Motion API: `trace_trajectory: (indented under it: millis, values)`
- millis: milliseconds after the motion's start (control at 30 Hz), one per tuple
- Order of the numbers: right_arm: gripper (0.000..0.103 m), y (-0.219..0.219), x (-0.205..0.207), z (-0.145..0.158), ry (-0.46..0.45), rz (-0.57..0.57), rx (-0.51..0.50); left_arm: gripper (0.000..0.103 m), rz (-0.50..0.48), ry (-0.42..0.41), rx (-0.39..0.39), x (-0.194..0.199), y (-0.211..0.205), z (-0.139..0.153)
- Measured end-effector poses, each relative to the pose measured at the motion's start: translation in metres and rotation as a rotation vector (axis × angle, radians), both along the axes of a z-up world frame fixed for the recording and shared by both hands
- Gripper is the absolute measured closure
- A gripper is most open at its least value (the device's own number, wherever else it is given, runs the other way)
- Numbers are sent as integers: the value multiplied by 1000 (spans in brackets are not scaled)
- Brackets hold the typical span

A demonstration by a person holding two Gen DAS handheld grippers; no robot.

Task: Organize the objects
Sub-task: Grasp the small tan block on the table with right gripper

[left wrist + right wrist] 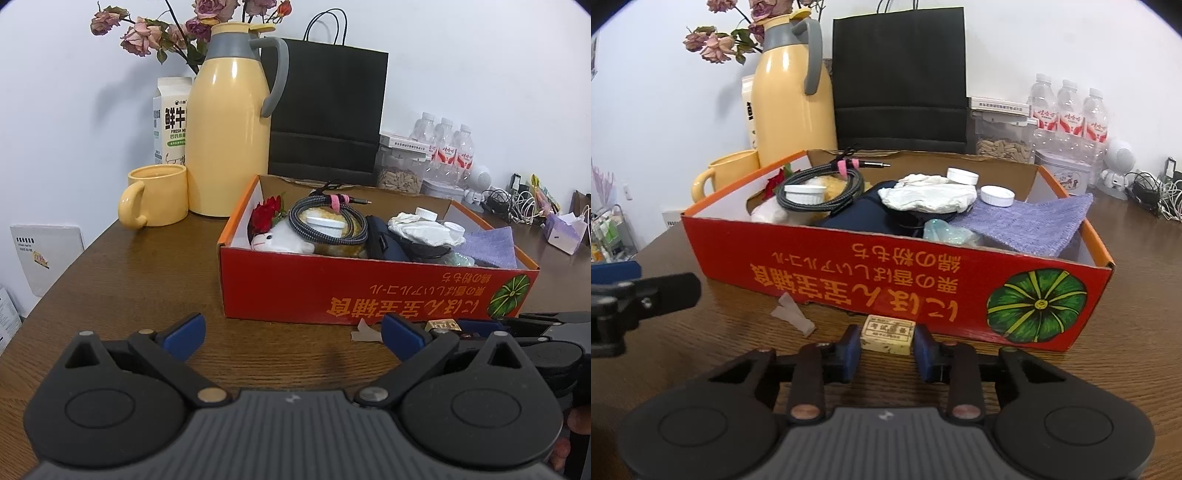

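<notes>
Right claw [886, 350] brackets small tan block [888, 334], seemingly touching.

Milk carton [170, 120] reads "FRESH M…"; red box [897, 284] print seems upside-down Japanese.

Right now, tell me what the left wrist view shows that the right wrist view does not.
Only the left wrist view shows the open left tongs over bare table and the white plush toy. Only the right wrist view shows the right tongs around the small tan block, contact unclear, and the pumpkin picture whole. Both show the red box, thermos and black bag.
</notes>
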State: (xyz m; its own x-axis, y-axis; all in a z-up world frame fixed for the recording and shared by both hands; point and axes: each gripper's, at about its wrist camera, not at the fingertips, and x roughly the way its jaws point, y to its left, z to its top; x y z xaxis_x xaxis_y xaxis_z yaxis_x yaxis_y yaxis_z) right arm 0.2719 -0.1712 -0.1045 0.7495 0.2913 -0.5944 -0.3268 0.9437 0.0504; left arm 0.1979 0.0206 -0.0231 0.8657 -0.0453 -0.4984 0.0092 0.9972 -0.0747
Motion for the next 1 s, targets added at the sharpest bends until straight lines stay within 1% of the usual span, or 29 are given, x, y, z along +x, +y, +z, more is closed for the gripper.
trace_trajectory:
  millis: [167,400,600,800,1000]
  values:
    - [73,-2,-4,1,-12,11,14,0,10,24,0,4,2,-4]
    - [73,-8,-15,8,-61,33,40,0,10,34,-4,7,1,-8]
    - [73,-23,-24,15,-98,27,63,0,-49,56,1,14,-8,-14]
    - [73,-35,-26,15,-116,43,48,0,-85,79,51,24,-29,-19]
    - [73,-50,-29,21,-155,44,69,0,-101,99,90,39,-56,-24]
